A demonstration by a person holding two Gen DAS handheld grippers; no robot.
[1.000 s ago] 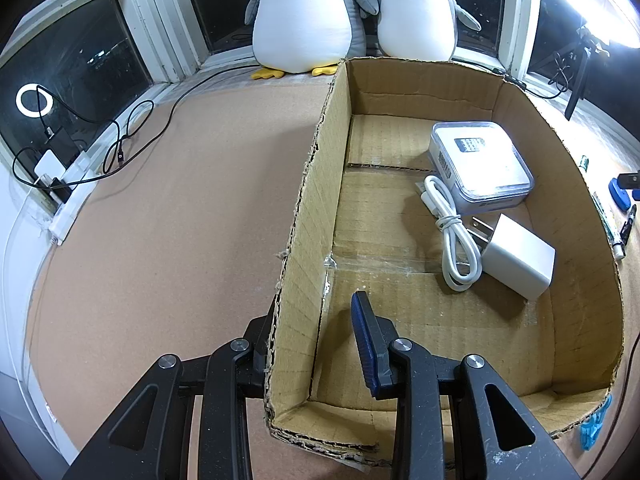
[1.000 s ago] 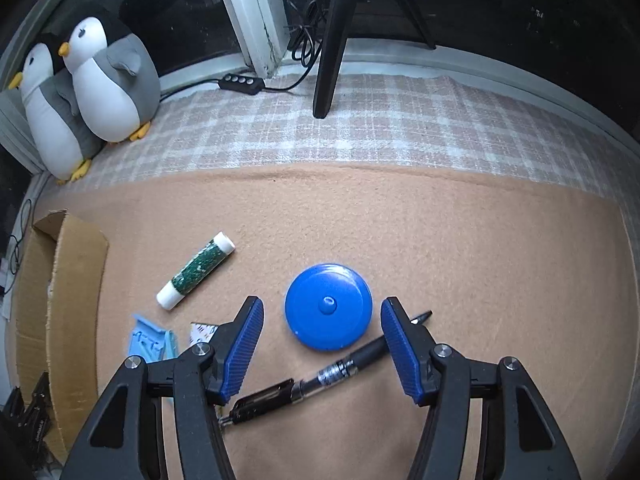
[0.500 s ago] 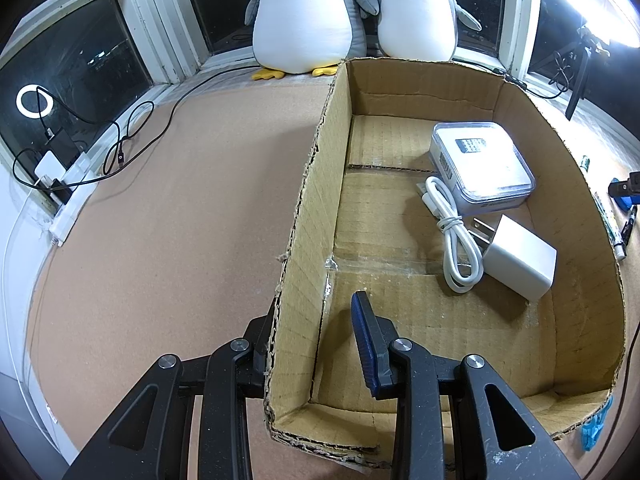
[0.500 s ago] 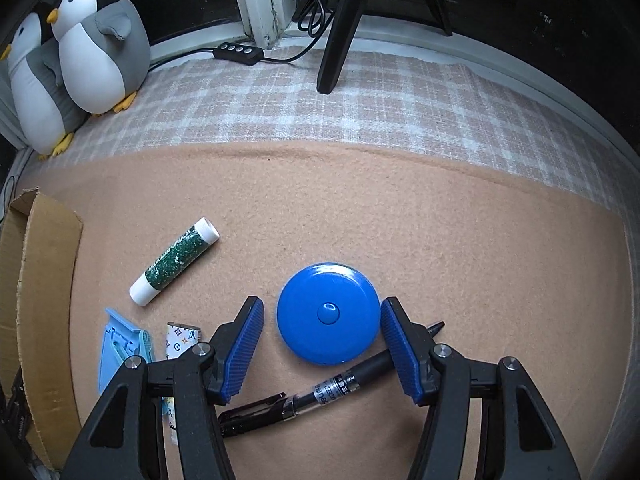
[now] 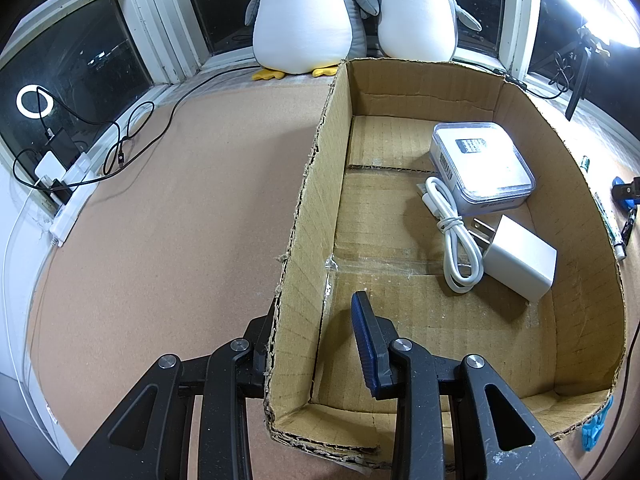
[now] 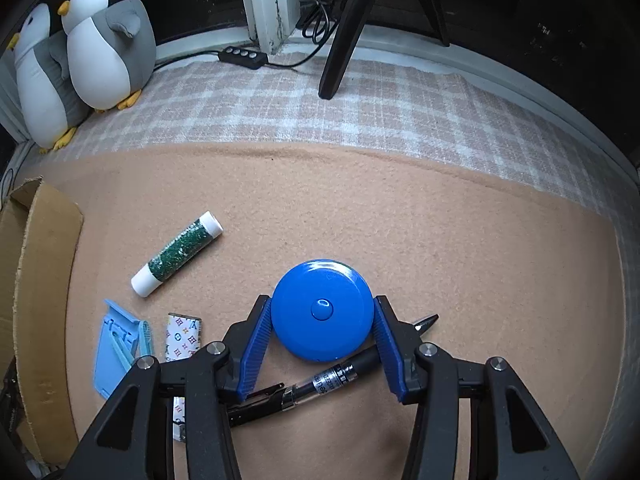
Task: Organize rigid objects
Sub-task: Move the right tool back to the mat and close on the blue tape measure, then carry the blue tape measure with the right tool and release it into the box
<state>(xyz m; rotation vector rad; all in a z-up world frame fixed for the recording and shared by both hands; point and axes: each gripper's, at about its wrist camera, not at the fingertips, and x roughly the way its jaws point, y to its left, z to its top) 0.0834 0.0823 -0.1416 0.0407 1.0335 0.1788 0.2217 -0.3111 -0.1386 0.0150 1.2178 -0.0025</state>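
Note:
A cardboard box (image 5: 308,208) holds a clear-lidded white case (image 5: 482,166), a coiled white cable (image 5: 454,232) and a white charger (image 5: 520,256). My left gripper (image 5: 312,320) straddles the box's left wall, one finger outside, one inside, with a gap on the inner side. In the right wrist view my right gripper (image 6: 322,322) has its blue pads against both sides of a round blue disc (image 6: 322,308) on the tan mat. A black pen (image 6: 320,380) lies under the disc. A green glue stick (image 6: 178,252) lies to the left.
A light blue plastic piece (image 6: 120,348) and a small patterned white case (image 6: 182,336) lie left of the right gripper, near the box edge (image 6: 40,280). Two plush penguins (image 5: 352,12) stand behind the box. Cables and a power strip (image 5: 72,184) run along the left sill.
My right gripper has moved forward around the blue disc and its fingers have closed in to touch its sides. The left gripper and box have not moved.

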